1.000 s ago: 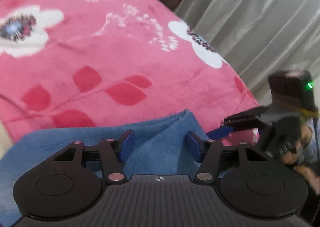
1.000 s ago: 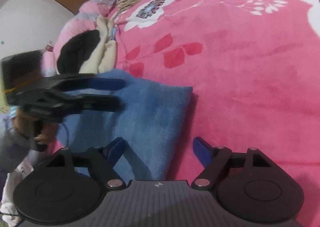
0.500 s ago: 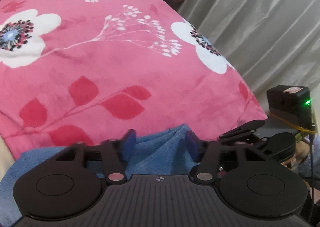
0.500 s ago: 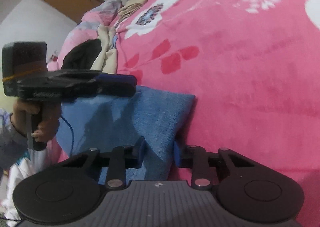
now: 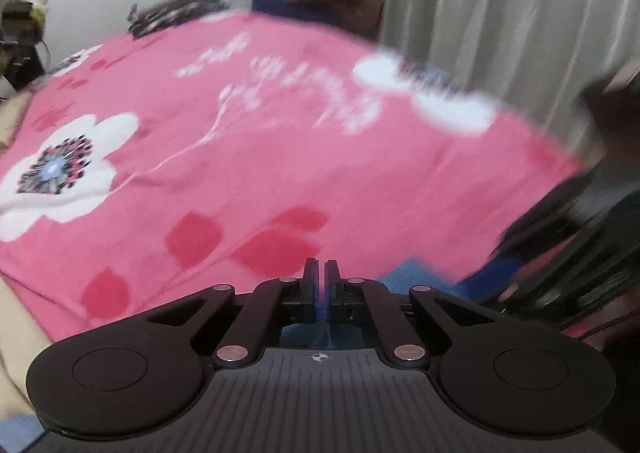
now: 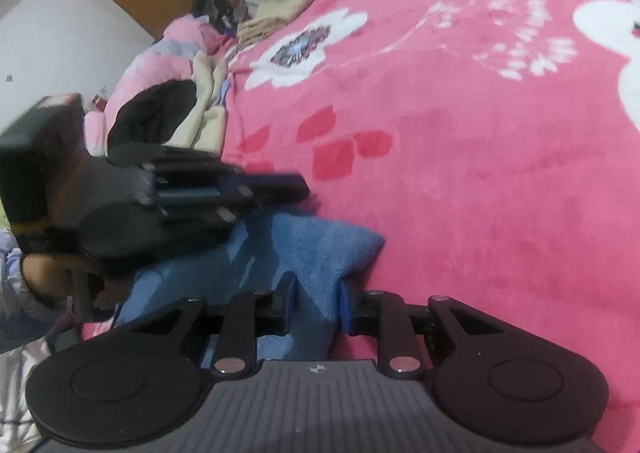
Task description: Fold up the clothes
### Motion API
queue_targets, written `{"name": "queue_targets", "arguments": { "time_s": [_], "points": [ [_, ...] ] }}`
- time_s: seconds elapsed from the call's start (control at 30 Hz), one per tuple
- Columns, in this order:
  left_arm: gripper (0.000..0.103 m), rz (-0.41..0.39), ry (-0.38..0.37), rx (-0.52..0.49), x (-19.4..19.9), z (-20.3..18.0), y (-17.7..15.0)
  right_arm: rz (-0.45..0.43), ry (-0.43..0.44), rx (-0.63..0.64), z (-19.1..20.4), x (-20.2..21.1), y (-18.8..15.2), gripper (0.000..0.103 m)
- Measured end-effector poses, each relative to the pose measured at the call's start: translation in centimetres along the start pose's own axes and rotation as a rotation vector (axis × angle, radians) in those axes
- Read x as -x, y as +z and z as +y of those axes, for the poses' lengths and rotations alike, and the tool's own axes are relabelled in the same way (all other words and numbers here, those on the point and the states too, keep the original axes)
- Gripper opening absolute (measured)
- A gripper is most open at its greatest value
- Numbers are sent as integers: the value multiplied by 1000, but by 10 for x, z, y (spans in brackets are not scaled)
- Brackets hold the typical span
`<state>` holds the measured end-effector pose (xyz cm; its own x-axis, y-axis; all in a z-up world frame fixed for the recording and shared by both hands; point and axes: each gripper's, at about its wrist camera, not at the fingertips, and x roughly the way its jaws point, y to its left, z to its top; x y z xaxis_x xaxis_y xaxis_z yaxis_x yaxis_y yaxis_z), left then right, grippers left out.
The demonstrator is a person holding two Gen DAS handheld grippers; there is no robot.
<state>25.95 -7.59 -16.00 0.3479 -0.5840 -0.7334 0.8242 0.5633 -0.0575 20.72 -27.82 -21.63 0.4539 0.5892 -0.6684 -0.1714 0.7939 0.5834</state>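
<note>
A blue cloth (image 6: 316,253) lay bunched on the pink blanket (image 6: 480,173). Its edge was pinched by the left gripper (image 5: 321,281) and clamped by the right gripper (image 6: 316,305); folding seemed unfinished.

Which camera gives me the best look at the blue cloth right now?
The right wrist view: the blue cloth lies broadly exposed on the pink blanket, pinched by the right gripper. The left wrist view shows only blurred slivers behind its fingers.
</note>
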Motion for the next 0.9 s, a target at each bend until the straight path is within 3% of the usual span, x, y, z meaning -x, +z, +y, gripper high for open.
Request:
{"name": "queue_targets", "arguments": {
  "time_s": [0.1,0.17,0.2,0.27,0.37,0.43,0.47,0.53,0.6,0.67,0.8,0.9],
  "points": [
    [1,51,-151,5,13,-11,6,63,19,-27,-8,15,-10,33],
    [3,165,-235,-29,4,-24,-3,90,11,-10,-8,27,-17,34],
    [4,232,-223,-71,-8,-33,-13,87,2,20,-4,33,-19,37],
    [4,213,-168,-114,-30,-40,-41,81,6,93,7,41,-22,37],
    [4,219,-249,120,-27,-6,-34,95,75,199,27,42,-27,37],
    [1,157,-248,222,-10,6,-23,127,107,263,41,36,-30,37],
    [1,107,-220,203,-1,5,-16,137,103,270,43,32,-31,37],
    [1,91,-171,109,-4,-5,-6,157,95,284,47,23,-33,40],
    [3,166,-85,-15,-36,-26,-12,177,87,299,52,15,-34,40],
    [5,81,-47,-65,-53,-33,-22,197,79,313,56,7,-36,40],
    [3,78,-102,166,-40,-11,-18,235,59,356,65,-6,-41,39],
    [2,-3,-79,183,-5,-16,-10,236,25,420,74,-1,-49,39]
  ]
}}
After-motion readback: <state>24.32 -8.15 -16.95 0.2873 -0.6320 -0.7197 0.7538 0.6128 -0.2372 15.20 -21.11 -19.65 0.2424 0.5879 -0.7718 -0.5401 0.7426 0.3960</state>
